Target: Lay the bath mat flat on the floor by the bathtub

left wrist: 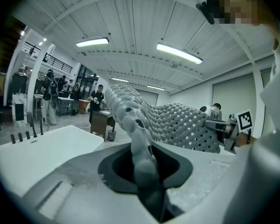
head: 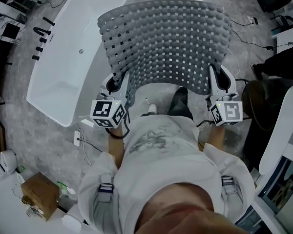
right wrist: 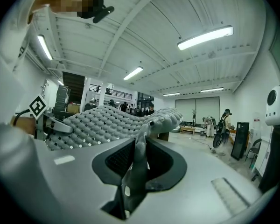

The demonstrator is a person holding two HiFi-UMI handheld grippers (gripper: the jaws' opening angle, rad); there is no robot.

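A grey perforated bath mat (head: pixel 166 43) hangs spread in the air in front of me, held by its two near corners. My left gripper (head: pixel 118 84) is shut on the mat's near left corner, and in the left gripper view the mat's edge (left wrist: pixel 142 157) is pinched between the jaws. On the other side my right gripper (head: pixel 214 82) is shut on the near right corner, with the mat (right wrist: pixel 137 160) clamped in the jaws in the right gripper view. The white bathtub (head: pixel 63 57) lies on the floor at the left, beside the mat's left edge.
Black tap fittings (head: pixel 41 38) line the tub's far left side. A cardboard box (head: pixel 39 194) sits at lower left. Cables (head: pixel 249 40) run over the grey floor at upper right, and a white chair (head: pixel 283 130) stands at the right. People stand at tables (left wrist: pixel 95 101) in the background.
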